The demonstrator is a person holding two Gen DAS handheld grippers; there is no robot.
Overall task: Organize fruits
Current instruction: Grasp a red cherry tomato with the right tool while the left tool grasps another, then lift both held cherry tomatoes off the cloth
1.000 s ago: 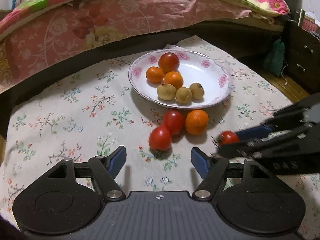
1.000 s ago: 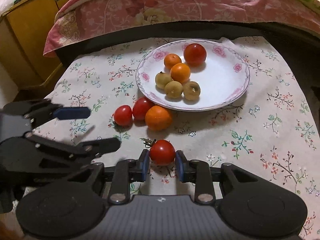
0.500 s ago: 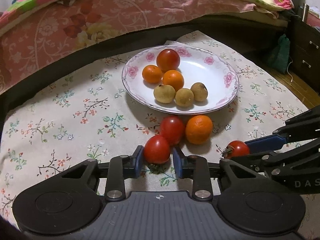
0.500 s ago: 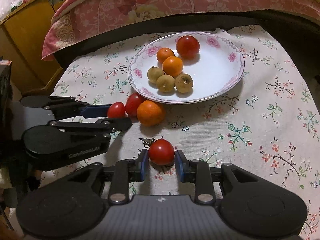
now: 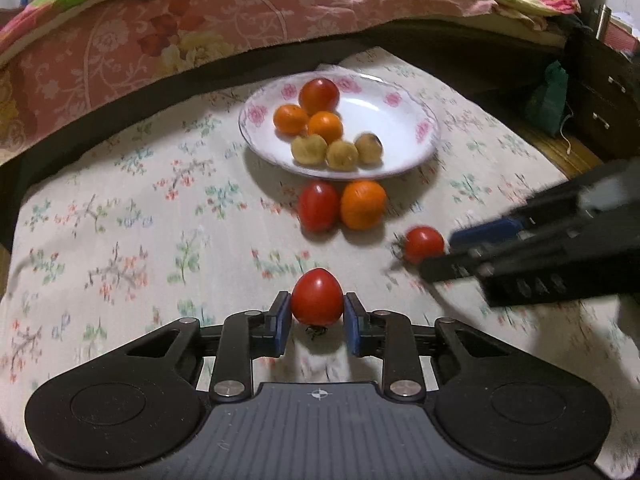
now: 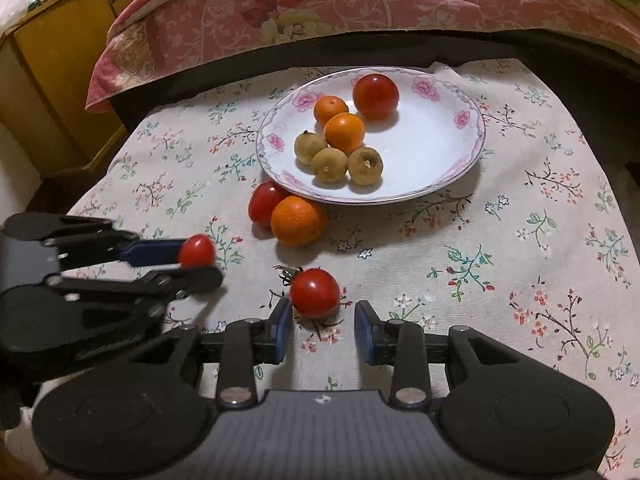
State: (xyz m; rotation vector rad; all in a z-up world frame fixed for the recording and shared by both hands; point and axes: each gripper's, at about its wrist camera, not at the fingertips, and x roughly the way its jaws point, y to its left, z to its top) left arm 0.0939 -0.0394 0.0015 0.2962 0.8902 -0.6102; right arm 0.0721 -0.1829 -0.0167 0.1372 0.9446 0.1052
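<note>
A white flowered plate (image 6: 472, 152) holds a tomato, two oranges and three brown fruits. In the left wrist view my left gripper (image 5: 317, 318) is shut on a red tomato (image 5: 317, 298), held clear of a loose tomato (image 5: 318, 206) and orange (image 5: 363, 204) lying by the plate (image 5: 424, 140). In the right wrist view the jaws of my right gripper (image 6: 324, 332) are opening. A stemmed tomato (image 6: 315, 292) rests on the cloth between them, with a gap at the right pad. The left gripper (image 6: 200, 266) shows at the left with its tomato (image 6: 196, 251).
A floral cloth (image 6: 520, 260) covers the table. A bed with a pink quilt (image 6: 320, 4) runs along the far side. A yellow cabinet (image 6: 52, 88) stands at the far left, and dark drawers (image 5: 600, 112) with a green bag (image 5: 550, 96) at the far right.
My left gripper went forward, shut on a tomato and drew it back from the other tomato and the orange. My right gripper's jaws have parted from the stemmed tomato.
</note>
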